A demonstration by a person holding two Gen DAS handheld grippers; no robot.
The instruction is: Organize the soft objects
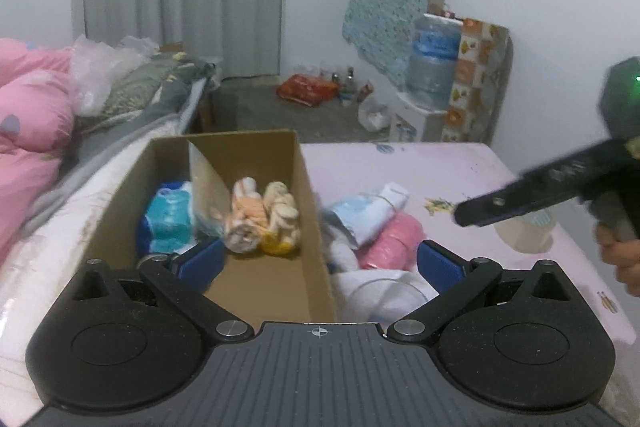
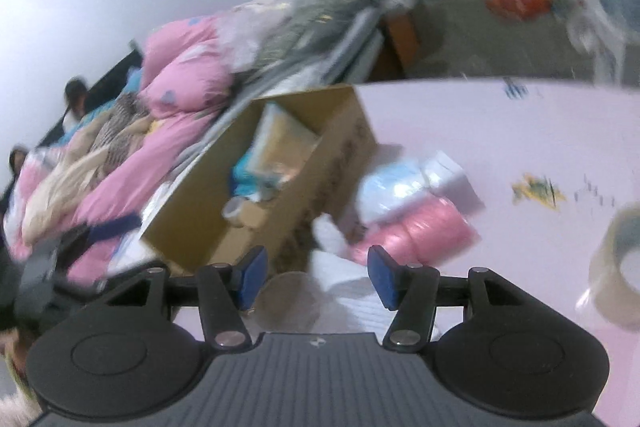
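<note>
Lay spread with a pale pink sheet, the bed (image 1: 460,167), carrying everything. Stood on it, open-topped, a cardboard box (image 1: 312,227), split lengthwise by a card divider (image 1: 204,171). Heaped beyond the box's far-left side, a pink quilt (image 1: 28,115).

Rested inside the box, right of the divider, two rolled cloth bundles: one orange and white (image 1: 244,219), one cream and yellow (image 1: 282,223), touching each other. Sat left of the divider, a blue and white packet (image 1: 168,219). Looked loosely rolled and squashy, all of them.

Lay outside, just beside the box's right wall, a loose pile: a pale blue and white packet (image 1: 368,215), a pink roll (image 1: 392,239) wrapped in shiny film, white cloth (image 2: 352,291) nearest. Stood well apart from the box, to its right, a roll of clear tape (image 2: 620,267).

Hung released and empty, the left claw (image 1: 320,263), straddling the box's right wall. Hung released too, about half apart, the right claw (image 2: 316,277), over the white cloth, gripping nothing.

Likely to snag: a finger catching that wall and shoving the light box. Likely to slip: the filmy pink roll, if pinched shallow. Likely to trail: the white cloth, dragging its neighbours.
</note>
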